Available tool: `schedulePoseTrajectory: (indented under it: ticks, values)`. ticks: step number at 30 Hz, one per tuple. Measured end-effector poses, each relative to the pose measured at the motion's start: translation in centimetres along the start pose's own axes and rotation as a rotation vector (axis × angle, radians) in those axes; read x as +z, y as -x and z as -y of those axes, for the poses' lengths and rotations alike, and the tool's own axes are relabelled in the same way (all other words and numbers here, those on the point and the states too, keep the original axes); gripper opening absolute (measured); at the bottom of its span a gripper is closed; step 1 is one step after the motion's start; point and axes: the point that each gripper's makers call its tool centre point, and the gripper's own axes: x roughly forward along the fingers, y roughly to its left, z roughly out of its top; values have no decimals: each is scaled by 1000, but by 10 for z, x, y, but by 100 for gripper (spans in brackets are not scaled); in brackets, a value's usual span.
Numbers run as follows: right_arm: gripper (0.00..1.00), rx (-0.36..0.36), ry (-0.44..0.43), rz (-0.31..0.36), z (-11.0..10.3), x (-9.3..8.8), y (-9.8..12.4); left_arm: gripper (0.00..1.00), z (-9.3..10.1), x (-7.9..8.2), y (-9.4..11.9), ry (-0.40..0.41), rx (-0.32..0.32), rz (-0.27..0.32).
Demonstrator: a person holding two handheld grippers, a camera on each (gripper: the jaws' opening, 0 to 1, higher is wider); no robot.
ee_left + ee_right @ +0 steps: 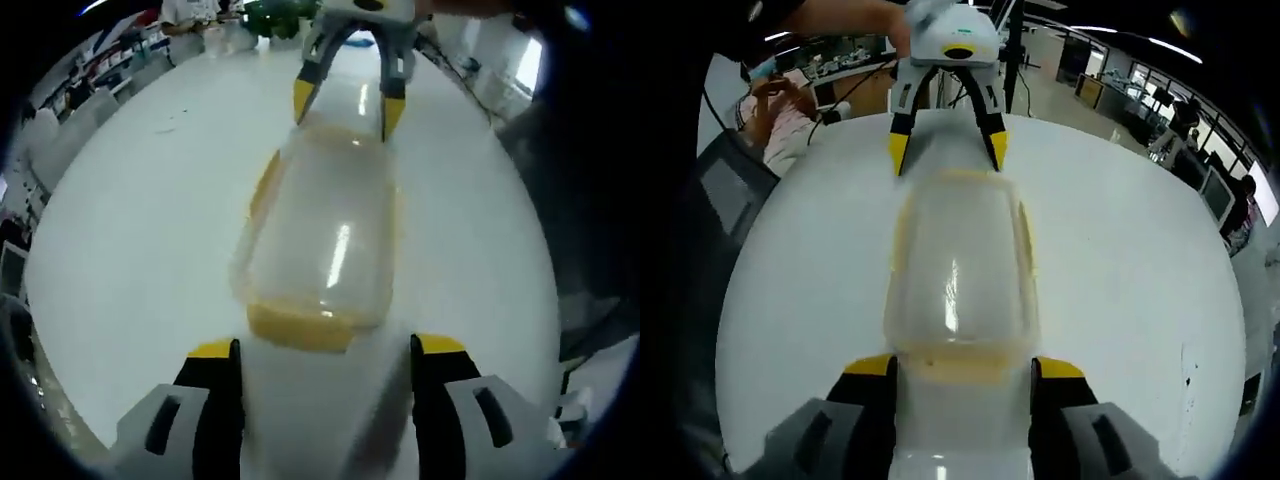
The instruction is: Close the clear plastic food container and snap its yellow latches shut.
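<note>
container (322,245) lies between left gripper (325,350) and right gripper (962,370), jaws open, on white table (130,240).

Two close, opposed views along the container (318,240) (958,275), each facing the other; shared: container, table (130,230) (1120,260).

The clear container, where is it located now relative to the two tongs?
The clear container lies on the white table, lengthwise between the two open tongs: the left tongs stand at one short end and the right tongs at the opposite end.
</note>
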Motion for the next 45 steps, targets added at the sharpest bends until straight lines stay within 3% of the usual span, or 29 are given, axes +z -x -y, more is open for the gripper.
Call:
schedulePoseTrajectory:
  ticks: [4,12,15,20,25,31,37,41,45]
  values:
    - [38,27,26,-34,-2,-4,-7,50,-9,-3,1,-73,4,-23]
    - [38,52,7,-26,-3,0,-9,39,-4,7,-3,-113,-6,-12]
    - [37,55,10,-24,-3,1,-9,38,-5,6,-5,-115,-13,-9]
    - [37,64,13,-29,-2,1,-9,37,-3,6,-4,-184,-36,22]
    - [37,70,23,-44,-1,1,-9,37,-3,8,-5,-197,-38,6]
    - [36,61,2,-37,-1,2,-9,35,-4,11,-3,-162,-30,-6]
    - [36,61,-7,-22,-1,2,-7,34,-4,11,0,-109,-32,19]
    - [36,48,0,-3,5,12,3,35,-7,13,7,-108,-3,-24]
    - [36,38,12,-4,5,14,14,35,-7,19,18,-92,2,-15]
